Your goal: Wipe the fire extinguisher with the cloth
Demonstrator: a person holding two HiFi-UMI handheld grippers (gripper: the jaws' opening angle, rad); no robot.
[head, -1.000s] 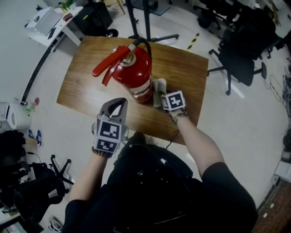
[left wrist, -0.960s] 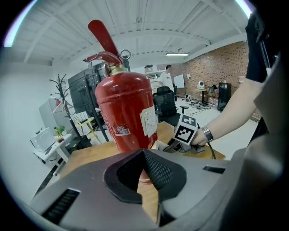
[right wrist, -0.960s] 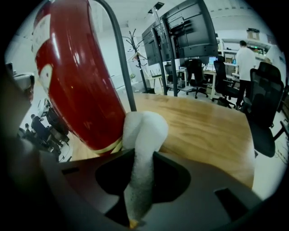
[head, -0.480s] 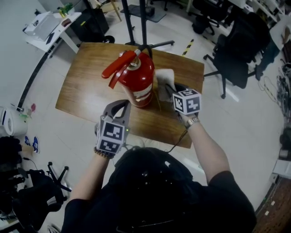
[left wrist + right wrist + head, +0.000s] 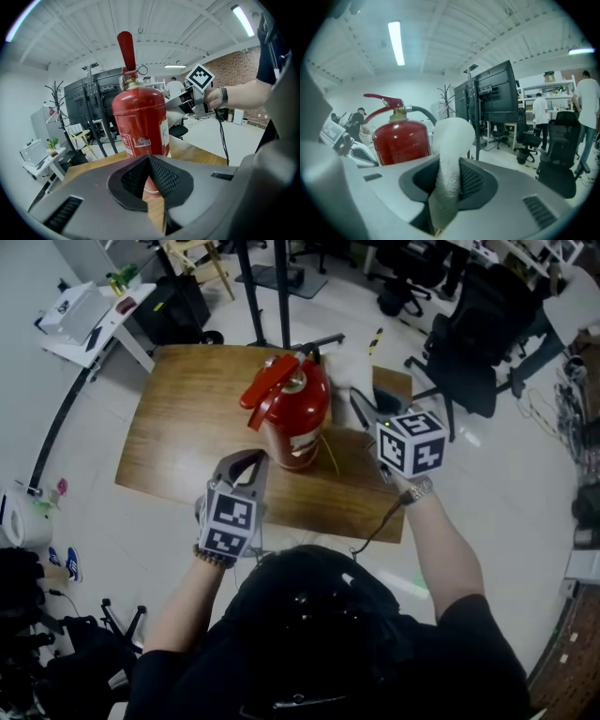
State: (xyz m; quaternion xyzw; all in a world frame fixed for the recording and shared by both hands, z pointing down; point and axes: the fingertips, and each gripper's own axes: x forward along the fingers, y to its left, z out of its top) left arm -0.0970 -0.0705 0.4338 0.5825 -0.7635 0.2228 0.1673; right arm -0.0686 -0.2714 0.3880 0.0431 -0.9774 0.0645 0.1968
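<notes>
On the wooden table (image 5: pixel 178 442) the fire extinguisher (image 5: pixel 298 423) was seen upright, long axis vertical, w/ the cloth (image 5: pixel 451 140) clamped in the right gripper (image 5: pixel 449 185) just beside its shoulder, so the extinguisher lay to that claw's left & a sideways press was judged to be needed. The left gripper (image 5: pixel 149 159) was held shut on nothing, aimed at the base from the near side. Cloth-to-cylinder contact couldn't be made out; the far side was hidden.
</notes>
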